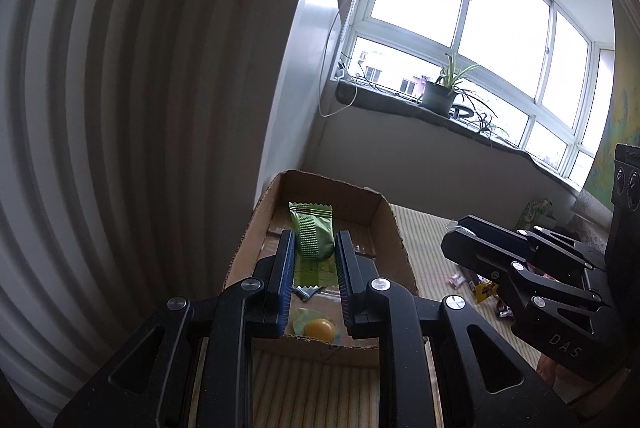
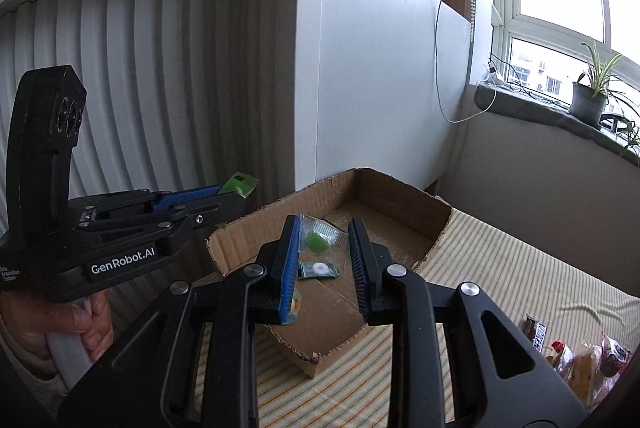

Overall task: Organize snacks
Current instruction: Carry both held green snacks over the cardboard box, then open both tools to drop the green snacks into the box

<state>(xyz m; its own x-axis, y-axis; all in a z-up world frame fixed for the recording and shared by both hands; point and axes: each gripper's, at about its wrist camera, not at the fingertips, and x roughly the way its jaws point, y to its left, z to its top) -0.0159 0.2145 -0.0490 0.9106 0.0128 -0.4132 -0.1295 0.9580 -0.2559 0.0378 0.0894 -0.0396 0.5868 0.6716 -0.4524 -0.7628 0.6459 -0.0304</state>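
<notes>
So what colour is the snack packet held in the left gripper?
Green, with a zigzag-cut end; the snack packet between the left gripper pads shows best in the left wrist view.

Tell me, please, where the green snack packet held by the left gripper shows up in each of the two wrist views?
Left wrist view: the green snack packet sits centre frame, clamped between the left gripper pads, over the cardboard box.
Right wrist view: only its crimped end pokes from the left gripper at left, near the box's left wall.
Shared landmark: the potted plant on the windowsill.
</notes>
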